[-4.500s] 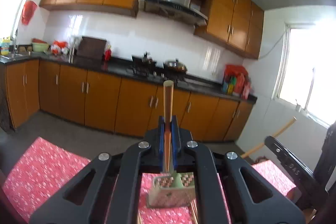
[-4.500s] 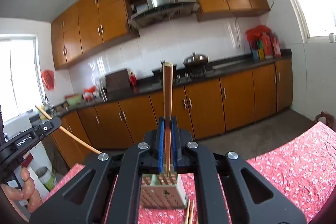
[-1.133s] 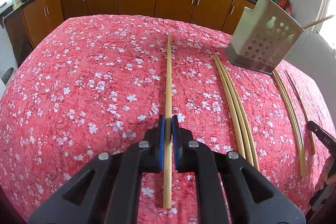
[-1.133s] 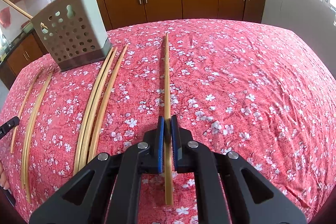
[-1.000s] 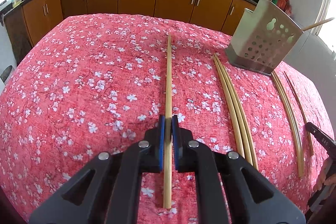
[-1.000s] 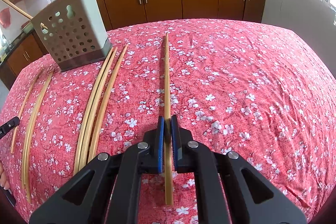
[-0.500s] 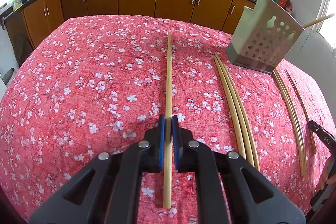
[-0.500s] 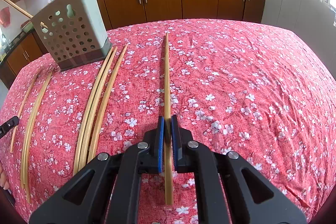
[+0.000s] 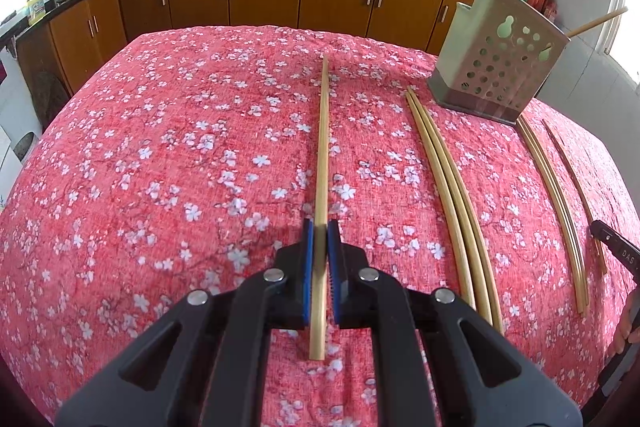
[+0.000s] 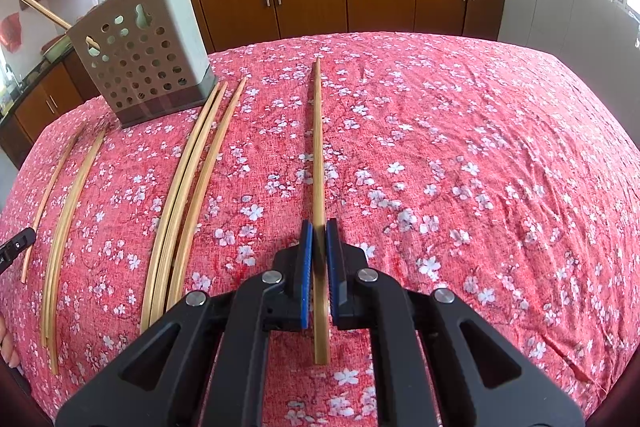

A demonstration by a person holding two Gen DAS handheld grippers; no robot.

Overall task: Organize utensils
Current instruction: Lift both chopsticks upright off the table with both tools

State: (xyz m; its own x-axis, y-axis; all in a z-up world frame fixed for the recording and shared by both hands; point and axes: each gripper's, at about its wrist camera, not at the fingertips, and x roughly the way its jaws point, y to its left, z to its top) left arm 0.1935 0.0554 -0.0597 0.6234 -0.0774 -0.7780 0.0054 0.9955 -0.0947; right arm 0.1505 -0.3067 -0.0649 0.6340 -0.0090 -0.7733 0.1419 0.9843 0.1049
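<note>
On the left wrist view, left gripper (image 9: 319,263) jaws clamped on one chopstick (image 9: 322,163), which runs away from the camera low over the red floral tablecloth (image 9: 160,167). Step in hand, as I judge it: chopstick picked, not yet delivered. Perforated utensil holder (image 9: 496,67) stands far right, a couple of sticks already poking out. Next move needs a lift, tip-up, carry right to its open top. Three loose chopsticks (image 9: 452,195) lie between gripper and holder; more sticks (image 9: 556,195) further right.

On the right wrist view, right gripper (image 10: 318,261) likewise shut on its own chopstick (image 10: 318,163). Holder (image 10: 144,63) far left, loose bunch (image 10: 192,187) just beside it, another pair (image 10: 68,195) near the left edge. Both arms heading for one holder could cross.
</note>
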